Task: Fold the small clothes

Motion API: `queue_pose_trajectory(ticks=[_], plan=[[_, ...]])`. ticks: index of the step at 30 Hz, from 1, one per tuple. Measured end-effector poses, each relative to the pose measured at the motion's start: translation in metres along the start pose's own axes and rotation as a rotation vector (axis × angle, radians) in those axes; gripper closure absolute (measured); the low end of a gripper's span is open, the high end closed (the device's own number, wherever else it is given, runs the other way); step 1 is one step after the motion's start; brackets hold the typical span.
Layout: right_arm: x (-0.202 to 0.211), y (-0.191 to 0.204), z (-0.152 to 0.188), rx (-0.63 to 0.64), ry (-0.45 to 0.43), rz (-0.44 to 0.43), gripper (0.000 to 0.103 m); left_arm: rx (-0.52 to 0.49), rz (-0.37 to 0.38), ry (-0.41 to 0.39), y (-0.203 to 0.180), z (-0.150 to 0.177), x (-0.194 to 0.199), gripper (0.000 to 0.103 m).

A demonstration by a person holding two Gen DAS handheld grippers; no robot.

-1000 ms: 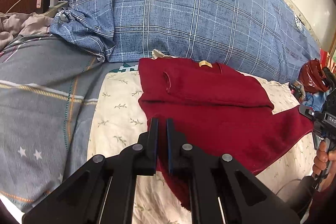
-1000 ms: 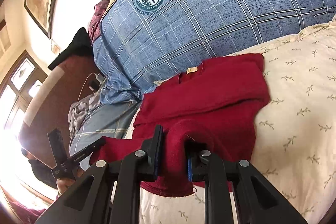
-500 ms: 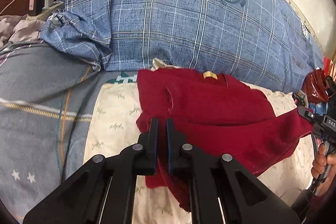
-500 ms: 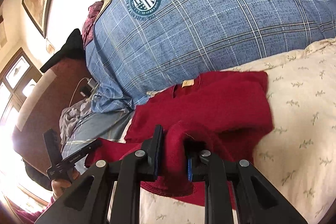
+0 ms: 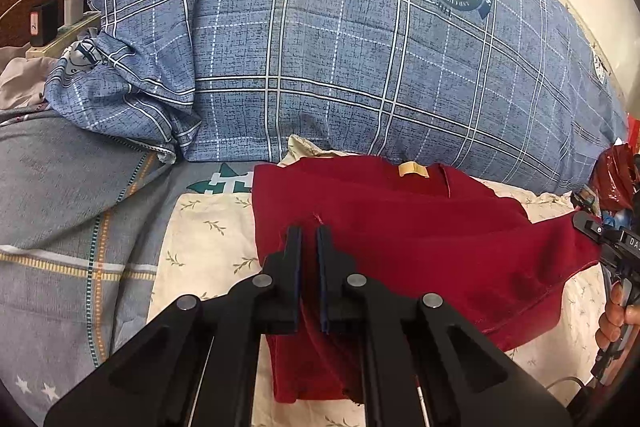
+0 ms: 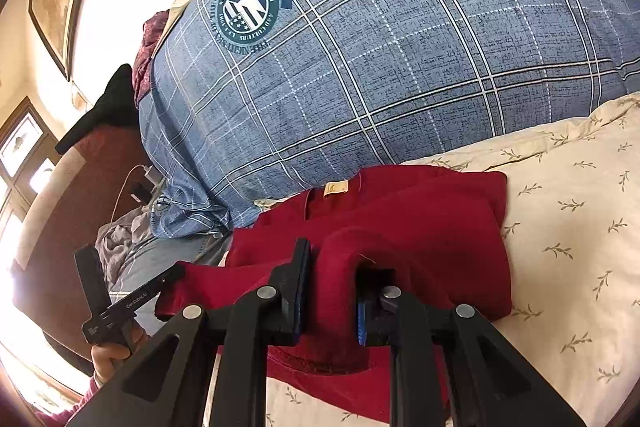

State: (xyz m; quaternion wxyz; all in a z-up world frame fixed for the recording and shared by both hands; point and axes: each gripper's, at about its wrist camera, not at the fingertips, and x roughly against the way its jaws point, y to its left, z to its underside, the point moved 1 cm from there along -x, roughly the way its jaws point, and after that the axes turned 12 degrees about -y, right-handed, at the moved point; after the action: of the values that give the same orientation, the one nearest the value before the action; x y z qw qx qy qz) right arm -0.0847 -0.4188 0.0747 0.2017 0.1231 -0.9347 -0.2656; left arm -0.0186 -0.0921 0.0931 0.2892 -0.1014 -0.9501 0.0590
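Note:
A dark red garment (image 5: 420,239) with a tan neck label lies partly folded on the cream leaf-print sheet (image 5: 200,251), its collar toward the big pillow. My left gripper (image 5: 309,251) is shut on the garment's lower left hem and holds it lifted over the body. My right gripper (image 6: 332,275) is shut on a thick bunch of the lower right hem of the same garment (image 6: 432,227). The hem hangs stretched between the two grippers. The other gripper shows at the right edge of the left wrist view (image 5: 612,243) and at the lower left of the right wrist view (image 6: 132,303).
A large blue plaid pillow (image 5: 340,47) stands just behind the garment. A grey striped quilt (image 5: 68,227) lies to the left. A power strip with chargers (image 5: 60,23) sits at the far left. A red plastic bag (image 5: 612,179) lies at the right.
Both grippers have carried the lifted hem forward toward the collar and the pillow. The bottom half of the garment now covers more of the top half.

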Motion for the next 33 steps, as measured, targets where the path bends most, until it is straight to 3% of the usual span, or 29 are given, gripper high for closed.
queue_pose_trajectory(ticks=[18,26,33], plan=[[-0.022,-0.011,-0.011,0.009,0.002,0.025,0.085,-0.048,-0.021,0.003,-0.008,-0.013,-0.024,0.098],[-0.053,-0.031,-0.022,-0.014,0.022,0.062,0.085,-0.042,-0.036,0.028,-0.01,-0.02,-0.06,0.098],[-0.096,-0.06,-0.02,-0.053,0.1,0.104,0.084,0.012,-0.068,0.088,0.002,-0.005,-0.105,0.095]])
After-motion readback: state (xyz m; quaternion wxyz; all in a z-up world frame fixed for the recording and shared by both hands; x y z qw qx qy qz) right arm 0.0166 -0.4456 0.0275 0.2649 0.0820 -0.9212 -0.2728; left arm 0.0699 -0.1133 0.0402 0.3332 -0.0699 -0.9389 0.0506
